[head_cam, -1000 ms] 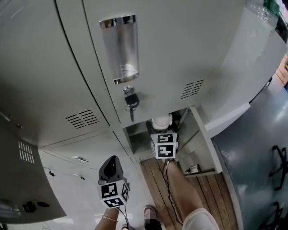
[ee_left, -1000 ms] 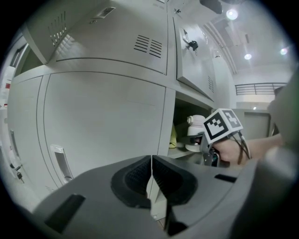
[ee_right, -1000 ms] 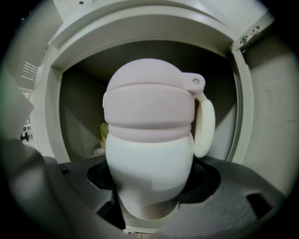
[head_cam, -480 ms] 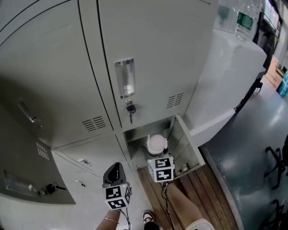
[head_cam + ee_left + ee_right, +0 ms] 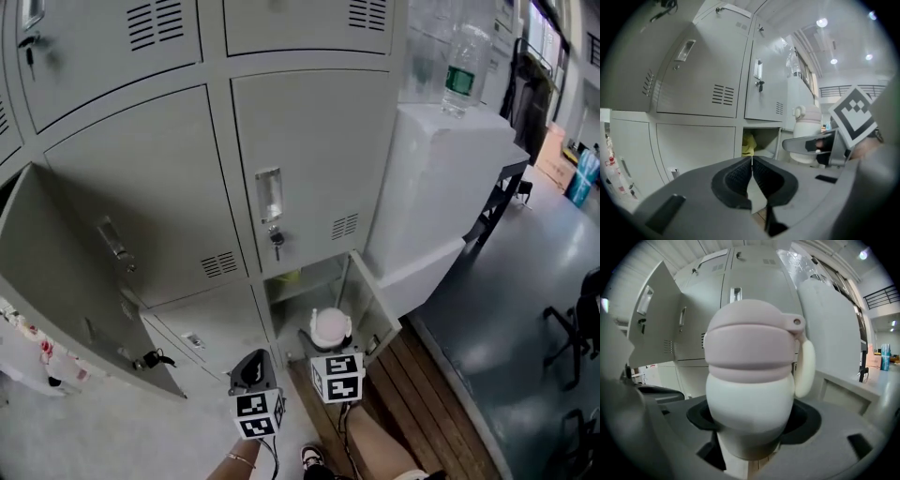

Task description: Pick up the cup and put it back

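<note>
**A:** What stood behind it all?

**B:** A bank of grey lockers (image 5: 309, 169) above a plank floor (image 5: 417, 394). At the bottom was one open locker (image 5: 305, 286), with something yellow (image 5: 749, 143) inside.

**A:** And the cup?

**B:** The cup (image 5: 752, 380), white with a pinkish lid, hung upright just in front of the open locker, clear of its shelf. The right tool (image 5: 752, 427) had its jaws spread wide and pressed round the cup's belly, probably to keep it level for setting back.

**A:** The other one?

**B:** The left tool (image 5: 751, 176) was left of the open locker, jaws closed together on nothing. I'd judge it was kept aside to leave the opening free.
</note>
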Demonstrator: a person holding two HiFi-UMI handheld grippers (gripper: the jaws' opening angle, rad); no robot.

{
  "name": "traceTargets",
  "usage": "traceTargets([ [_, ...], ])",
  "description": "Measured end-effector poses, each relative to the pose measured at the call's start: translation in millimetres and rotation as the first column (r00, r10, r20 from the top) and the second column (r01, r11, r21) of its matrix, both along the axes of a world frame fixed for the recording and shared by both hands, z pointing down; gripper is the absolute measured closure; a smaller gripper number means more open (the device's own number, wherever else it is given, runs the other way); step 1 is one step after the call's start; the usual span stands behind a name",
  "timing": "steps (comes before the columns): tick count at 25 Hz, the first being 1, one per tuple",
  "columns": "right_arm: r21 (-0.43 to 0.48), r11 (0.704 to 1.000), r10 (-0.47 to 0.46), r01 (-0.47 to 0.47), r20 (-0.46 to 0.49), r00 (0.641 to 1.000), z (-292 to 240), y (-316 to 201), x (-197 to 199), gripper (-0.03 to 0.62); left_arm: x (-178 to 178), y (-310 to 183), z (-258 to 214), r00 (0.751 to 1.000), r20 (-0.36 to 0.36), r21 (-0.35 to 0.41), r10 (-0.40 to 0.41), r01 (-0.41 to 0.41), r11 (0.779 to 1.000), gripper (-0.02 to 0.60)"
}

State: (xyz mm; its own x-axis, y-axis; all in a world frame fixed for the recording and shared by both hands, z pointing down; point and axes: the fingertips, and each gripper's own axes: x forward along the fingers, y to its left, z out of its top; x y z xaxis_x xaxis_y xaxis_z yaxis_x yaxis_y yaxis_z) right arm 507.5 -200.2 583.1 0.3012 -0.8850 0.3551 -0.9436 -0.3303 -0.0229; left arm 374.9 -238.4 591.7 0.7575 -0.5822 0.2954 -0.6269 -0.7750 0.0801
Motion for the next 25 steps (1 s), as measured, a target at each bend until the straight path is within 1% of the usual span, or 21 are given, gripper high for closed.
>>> traceTargets([
  [5,-0.012,1.0,0.028,-0.028,-0.011,1.0,-30.2,38.8,-23.1,0.249,-17.3,25.4,-35.5,0.999,-0.024,0.022,0.031,-0.031,0.999,0.571],
  [9,-0.019,0.999,0.035,-0.035,-0.018,0.999,-51.4,68.5,-45.8,0.249,-39.1,43.1,-65.0,0.998,-0.044,0.058,0.045,-0.043,0.997,0.571],
  [15,-0.031,0.999,0.025,-0.026,-0.031,0.999,-80.3,109.4,-81.3,0.248,-65.4,82.0,-110.6,0.992,-0.067,0.069,0.107,-0.102,0.992,0.571],
  [19,-0.031,1.0,0.005,-0.007,-0.049,0.999,-98.2,124.1,-103.9,0.249,-81.1,89.8,-135.4,0.99,-0.088,0.083,0.109,-0.102,0.991,0.571],
  [22,-0.026,1.0,0.002,-0.003,-0.037,0.999,-100.1,130.2,-119.4,0.249,-95.3,91.6,-141.4,0.991,-0.086,0.099,0.099,-0.09,0.991,0.571],
  [25,-0.024,1.0,0.002,-0.002,-0.022,1.0,-101.6,130.7,-128.3,0.249,-107.4,91.1,-144.2,0.992,-0.095,0.097,0.078,-0.068,0.993,0.571],
])
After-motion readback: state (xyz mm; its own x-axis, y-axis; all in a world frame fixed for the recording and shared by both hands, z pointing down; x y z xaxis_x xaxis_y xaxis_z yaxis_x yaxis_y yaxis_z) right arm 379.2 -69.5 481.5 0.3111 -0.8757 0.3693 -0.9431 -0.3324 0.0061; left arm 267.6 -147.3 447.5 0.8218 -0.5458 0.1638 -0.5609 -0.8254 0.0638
